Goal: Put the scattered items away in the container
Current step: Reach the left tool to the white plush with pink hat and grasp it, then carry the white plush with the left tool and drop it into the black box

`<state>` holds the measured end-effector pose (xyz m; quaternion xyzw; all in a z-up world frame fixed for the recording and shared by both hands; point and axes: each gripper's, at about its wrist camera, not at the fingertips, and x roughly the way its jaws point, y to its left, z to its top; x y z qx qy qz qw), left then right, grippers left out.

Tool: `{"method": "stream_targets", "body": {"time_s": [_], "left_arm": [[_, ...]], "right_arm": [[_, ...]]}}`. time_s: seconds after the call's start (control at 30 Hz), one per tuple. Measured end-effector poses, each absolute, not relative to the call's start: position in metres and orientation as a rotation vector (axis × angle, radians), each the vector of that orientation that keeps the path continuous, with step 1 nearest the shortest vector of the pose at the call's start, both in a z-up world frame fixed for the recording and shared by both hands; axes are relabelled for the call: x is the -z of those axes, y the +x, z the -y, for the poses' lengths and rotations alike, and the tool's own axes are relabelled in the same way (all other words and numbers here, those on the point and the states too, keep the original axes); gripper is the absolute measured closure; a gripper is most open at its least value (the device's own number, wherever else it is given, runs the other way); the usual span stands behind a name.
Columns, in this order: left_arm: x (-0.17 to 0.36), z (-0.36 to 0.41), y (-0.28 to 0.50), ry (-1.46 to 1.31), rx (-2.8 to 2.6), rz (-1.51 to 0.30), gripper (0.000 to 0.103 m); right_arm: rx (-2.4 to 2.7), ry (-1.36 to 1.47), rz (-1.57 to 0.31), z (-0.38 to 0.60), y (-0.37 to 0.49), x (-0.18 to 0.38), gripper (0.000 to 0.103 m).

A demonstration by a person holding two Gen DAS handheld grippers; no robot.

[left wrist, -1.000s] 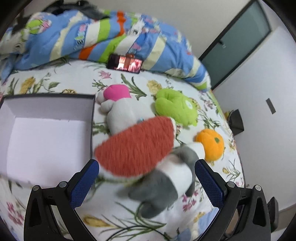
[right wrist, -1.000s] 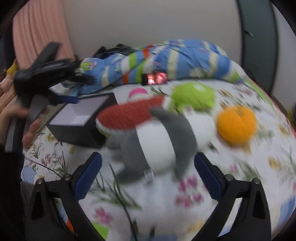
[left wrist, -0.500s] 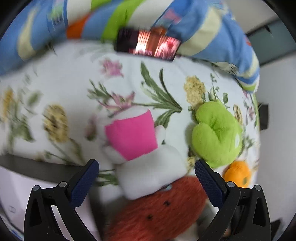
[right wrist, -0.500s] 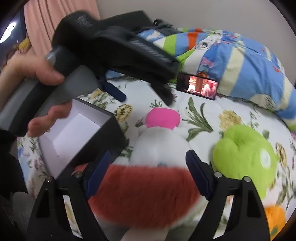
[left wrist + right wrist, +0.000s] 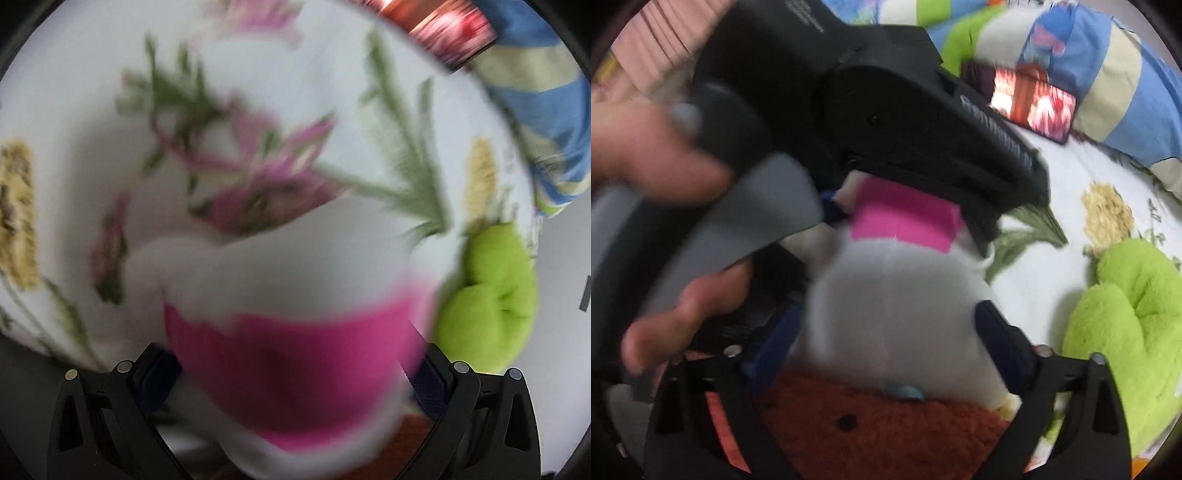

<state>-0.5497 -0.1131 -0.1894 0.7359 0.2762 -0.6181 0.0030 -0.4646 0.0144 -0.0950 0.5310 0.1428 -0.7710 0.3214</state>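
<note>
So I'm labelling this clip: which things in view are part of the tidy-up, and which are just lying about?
Part of the job:
- white plush toy with a pink patch, between both grippers' fingers
- lime-green plush toy
- rust-red fuzzy plush toy
- left gripper, right gripper

Lying about:
- phone with a lit screen
- blue striped quilt
- floral bedsheet

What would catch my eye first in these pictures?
A white plush toy with a bright pink patch fills the middle, wedged between the fingers of both grippers. Beside it on the right lies a lime-green plush on the flowered bedsheet, and a lit phone glows beyond.
</note>
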Motion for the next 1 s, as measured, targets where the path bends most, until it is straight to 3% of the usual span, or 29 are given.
{"method": "stream_targets", "body": {"time_s": [0.2,0.57,1.0], "left_arm": [[0.184,0.106,-0.549,2.292,1.957,-0.785,0.0],[0.149,0.101,-0.528,2.262,2.11,-0.778,0.0],[0.044,0.143,-0.484,2.058,2.39,-0.756,0.0]], "right_arm": [[2.027,1.435,-0.452,-0.006,-0.459,0.106,0.002],[2.122,1.349,-0.564,-0.001,-0.416,0.072,0.031],[2.265,1.158,-0.609,0.037,-0.346,-0.035,0.032]]}}
